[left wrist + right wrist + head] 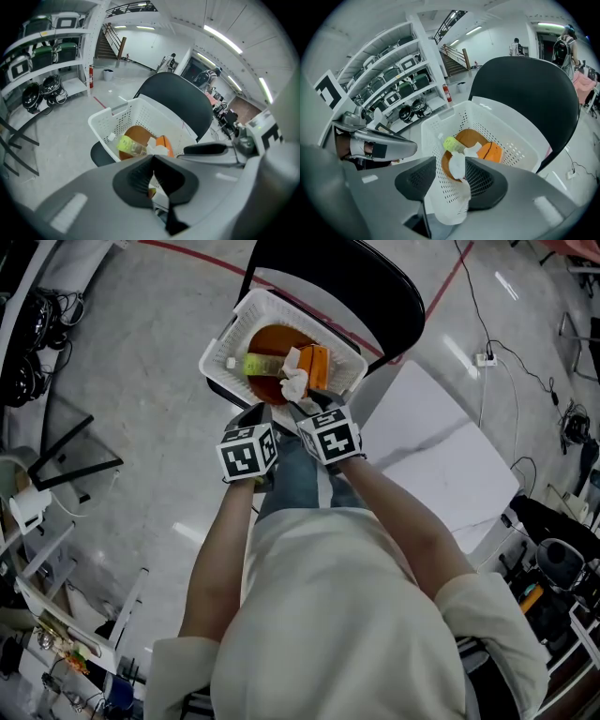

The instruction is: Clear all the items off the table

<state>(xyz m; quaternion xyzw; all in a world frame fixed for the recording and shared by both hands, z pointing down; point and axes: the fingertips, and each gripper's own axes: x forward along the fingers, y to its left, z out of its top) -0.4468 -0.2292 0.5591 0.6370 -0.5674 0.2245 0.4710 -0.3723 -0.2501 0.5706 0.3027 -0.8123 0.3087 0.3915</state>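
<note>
Over the white basket (440, 117) on the black chair (375, 287), the right gripper (452, 174) has its jaws partway apart, with a crumpled white tissue (452, 206) loose between them, lying against one pad only. The left gripper (153, 176) is closed on nothing. Inside the basket lie a brown plate (469, 137), a green-labelled bottle (452, 144) and an orange box (490, 151). To drop cleanly, spread the jaws wider above the basket's middle. Light tissue may cling to the pad, and a small shake should free it.
</note>
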